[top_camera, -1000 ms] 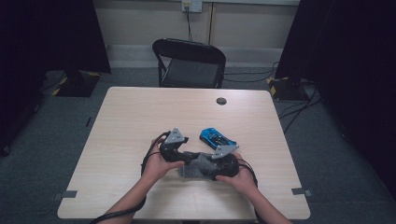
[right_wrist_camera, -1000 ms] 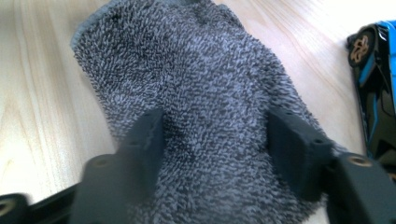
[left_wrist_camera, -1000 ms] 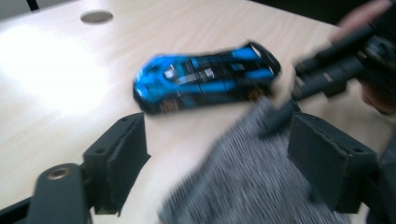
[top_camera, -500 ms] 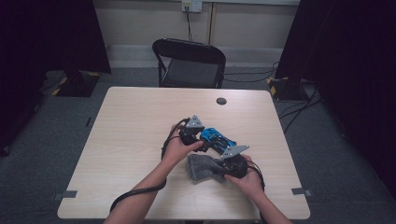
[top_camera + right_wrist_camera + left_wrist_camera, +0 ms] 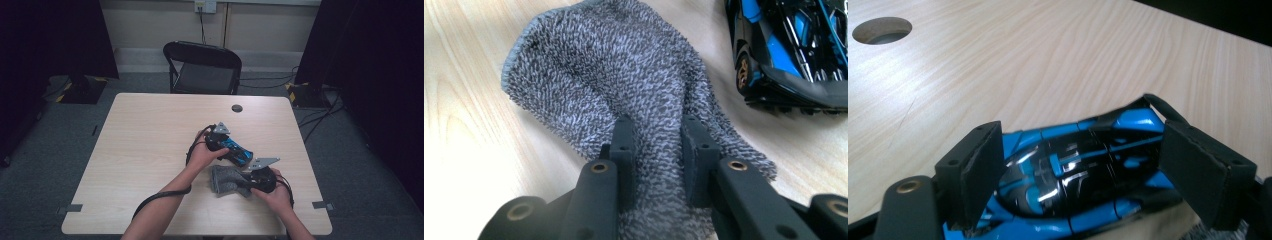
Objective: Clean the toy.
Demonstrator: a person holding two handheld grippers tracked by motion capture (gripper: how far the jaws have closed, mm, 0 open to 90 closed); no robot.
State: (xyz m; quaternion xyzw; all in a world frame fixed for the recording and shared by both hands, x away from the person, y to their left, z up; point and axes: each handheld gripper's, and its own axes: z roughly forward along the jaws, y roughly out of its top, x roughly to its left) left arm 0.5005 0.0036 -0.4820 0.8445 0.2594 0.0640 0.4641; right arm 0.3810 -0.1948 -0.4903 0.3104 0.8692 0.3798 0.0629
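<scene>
Right gripper view shows the right gripper (image 5: 656, 150) pinching the soft, floppy grey cloth (image 5: 624, 85) on the table (image 5: 469, 145), while the left gripper (image 5: 1088, 175) sits spread wide around the hard, shiny, slippery toy car (image 5: 1073, 175), best held by its sides.

A light wood-grain table (image 5: 150, 150) is seen at centre, with a round cable hole (image 5: 237, 108) set near its far edge, right of middle; the same hole (image 5: 882, 30) is seen as an open recess in the top. A black folding chair (image 5: 202, 67) is placed just behind the far edge, its seat facing the table. A wall outlet (image 5: 205, 6) is mounted above the chair, and a dark cable (image 5: 202, 27) is run down from it. Black curtains (image 5: 50, 40) are hung at both sides. Cables (image 5: 320, 117) are trailed across the grey carpet (image 5: 45, 165) at right. Grey tape patches (image 5: 70, 208) are stuck on the floor by the near table corners
</scene>
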